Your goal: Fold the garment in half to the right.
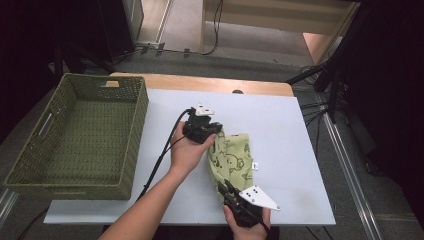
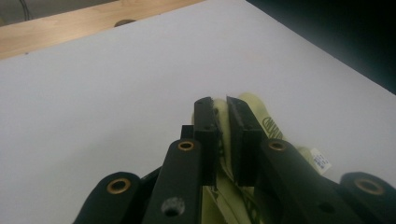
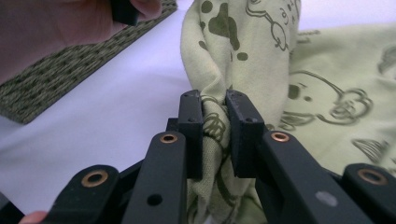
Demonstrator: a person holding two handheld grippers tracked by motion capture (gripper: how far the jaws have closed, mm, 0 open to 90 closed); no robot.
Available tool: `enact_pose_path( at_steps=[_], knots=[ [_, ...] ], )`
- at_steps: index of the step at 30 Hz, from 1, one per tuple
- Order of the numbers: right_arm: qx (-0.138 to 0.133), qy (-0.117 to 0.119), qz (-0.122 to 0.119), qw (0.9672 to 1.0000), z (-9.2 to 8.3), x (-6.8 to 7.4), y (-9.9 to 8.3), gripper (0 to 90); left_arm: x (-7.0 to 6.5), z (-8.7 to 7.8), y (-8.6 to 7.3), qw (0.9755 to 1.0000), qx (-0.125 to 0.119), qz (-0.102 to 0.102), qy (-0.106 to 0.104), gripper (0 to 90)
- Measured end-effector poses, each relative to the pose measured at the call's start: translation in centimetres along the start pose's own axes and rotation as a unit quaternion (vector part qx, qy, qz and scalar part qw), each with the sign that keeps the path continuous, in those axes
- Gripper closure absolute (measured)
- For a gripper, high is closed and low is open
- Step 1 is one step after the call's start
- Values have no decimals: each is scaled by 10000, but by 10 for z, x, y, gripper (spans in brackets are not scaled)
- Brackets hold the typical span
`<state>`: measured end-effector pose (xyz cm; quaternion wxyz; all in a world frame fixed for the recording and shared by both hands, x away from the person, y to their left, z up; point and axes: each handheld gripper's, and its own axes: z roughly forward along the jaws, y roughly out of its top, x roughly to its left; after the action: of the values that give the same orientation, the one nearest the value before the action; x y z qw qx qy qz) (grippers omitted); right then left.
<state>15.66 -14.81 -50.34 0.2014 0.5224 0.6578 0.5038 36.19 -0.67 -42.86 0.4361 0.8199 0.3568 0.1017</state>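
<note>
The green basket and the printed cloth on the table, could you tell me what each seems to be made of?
The basket looks like woven cord or plastic wicker, matt olive: its walls and floor show a regular open weave. The cloth looks like soft knit cotton, pale green with dark cartoon prints: it bunches into folds where the right gripper pinches it.

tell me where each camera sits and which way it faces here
High view: fixed above the person's side, looking forward and down on the white table, the green basket and the green cloth; forearm and both hands enter from the bottom.
Left gripper view: rides the left gripper, looking along its jaws, pinched on the cloth, across the table.
Right gripper view: rides the right gripper, facing the cloth it clamps, with the basket and the other hand beyond.
Shared: all three show the cloth.
</note>
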Motion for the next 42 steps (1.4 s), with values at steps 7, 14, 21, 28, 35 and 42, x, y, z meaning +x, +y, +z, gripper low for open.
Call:
enact_pose_path(
  at_steps=[7,14,21,28,35,42],
  knots=[
    [92,-238,188,9995,-9,-19,-6,746,-20,35,5,9995,262,183,-84,830],
    [186,-489,228,9984,-13,-28,-13,745,-34,70,4,9983,500,285,-119,839],
    [339,-521,319,9976,-19,-40,-17,704,-39,82,3,9970,552,244,-485,828],
    [370,-480,178,9980,-34,-50,-16,430,-39,53,12,9962,150,429,-738,489],
    [89,-508,232,9984,-51,-62,-6,416,-12,25,-3,9982,39,178,-576,554],
    [467,-552,335,9968,-33,-71,4,594,7,26,-27,9989,409,-57,-236,586]
  ],
)
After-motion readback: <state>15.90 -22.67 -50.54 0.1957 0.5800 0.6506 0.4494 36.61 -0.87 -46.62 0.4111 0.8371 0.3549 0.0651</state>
